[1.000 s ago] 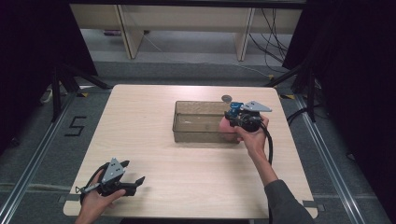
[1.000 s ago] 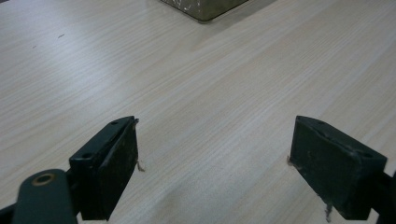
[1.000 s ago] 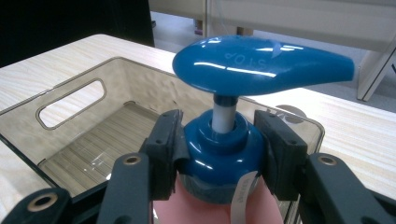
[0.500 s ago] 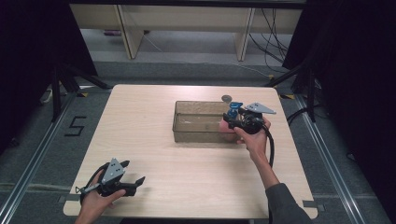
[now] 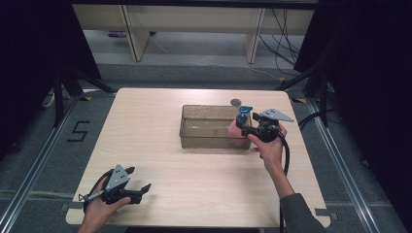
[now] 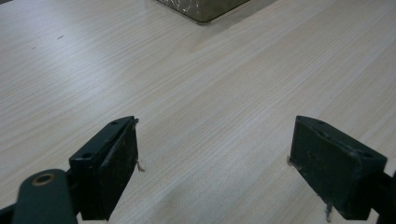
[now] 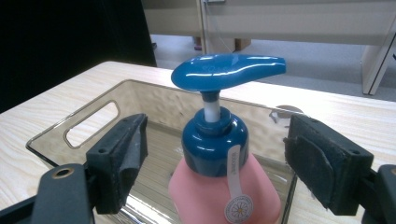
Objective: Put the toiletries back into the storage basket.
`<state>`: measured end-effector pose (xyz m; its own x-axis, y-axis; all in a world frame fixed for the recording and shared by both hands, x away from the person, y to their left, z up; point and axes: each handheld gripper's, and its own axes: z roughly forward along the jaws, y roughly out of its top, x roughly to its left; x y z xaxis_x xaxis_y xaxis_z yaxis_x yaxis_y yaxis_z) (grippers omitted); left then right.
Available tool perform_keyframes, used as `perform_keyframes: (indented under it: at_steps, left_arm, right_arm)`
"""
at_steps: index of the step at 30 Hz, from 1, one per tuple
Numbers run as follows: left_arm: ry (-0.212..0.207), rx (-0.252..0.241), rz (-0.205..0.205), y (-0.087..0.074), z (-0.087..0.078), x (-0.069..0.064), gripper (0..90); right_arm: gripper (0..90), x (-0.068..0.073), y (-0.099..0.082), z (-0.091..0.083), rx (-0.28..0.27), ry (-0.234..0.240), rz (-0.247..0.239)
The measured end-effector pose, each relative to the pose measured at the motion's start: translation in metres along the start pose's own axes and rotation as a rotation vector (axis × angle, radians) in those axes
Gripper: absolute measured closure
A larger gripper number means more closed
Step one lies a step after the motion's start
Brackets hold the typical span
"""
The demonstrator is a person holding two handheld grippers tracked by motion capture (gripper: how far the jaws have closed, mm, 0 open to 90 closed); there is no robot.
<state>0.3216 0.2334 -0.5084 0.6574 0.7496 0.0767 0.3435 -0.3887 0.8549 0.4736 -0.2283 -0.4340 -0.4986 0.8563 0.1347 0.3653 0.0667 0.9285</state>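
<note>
Pale wood covers the top of the large rectangular table (image 5: 194,194), and it carries everything else in the scene. On its far half, a little to the right of the middle, sits a clear brownish plastic bin (image 5: 206,127) with straight walls and a slot handle cut in one short side. Inside this bin, at its right end, stands a pink soap bottle with a dark blue pump head (image 7: 219,154). The bottle is upright, and a small white sticker with a flower mark hangs on its front. Just behind the bin, on the table, lies a small round grey thing (image 5: 236,102); I cannot tell what it is.

The right gripper (image 7: 215,163), black with a grey three-cornered plate on top, is held by the person's right hand (image 5: 268,148) at the right end of the bin. Its jaws have just been opening. In the right gripper view they stand well apart, one on each side of the blue collar of the bottle, and the pads do not touch it.

The left gripper (image 6: 215,172) is in the person's left hand (image 5: 99,208) at the near left corner of the table, well apart from the bin. Its jaws are also wide apart, with only bare wood between them.
</note>
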Motion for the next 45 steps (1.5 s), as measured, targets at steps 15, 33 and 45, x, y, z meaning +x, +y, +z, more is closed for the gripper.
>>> perform_keyframes:
  at_steps: [15, 33, 45]
  left_arm:
    - [-0.005, 0.011, 0.02, 0.001, -0.001, 0.002, 14.9]
    - [0.0, 0.004, 0.01, 0.001, -0.001, 0.001, 14.9]
    - [0.001, 0.003, 0.018, 0.001, -0.001, 0.001, 14.9]
  right_arm:
    - [23.1, 0.006, -0.001, -0.01, -0.006, 0.001, -0.002]
    - [23.6, 0.009, -0.004, -0.019, -0.018, 0.015, -0.011]
    - [23.9, 0.012, -0.008, -0.023, -0.024, 0.014, 0.0]
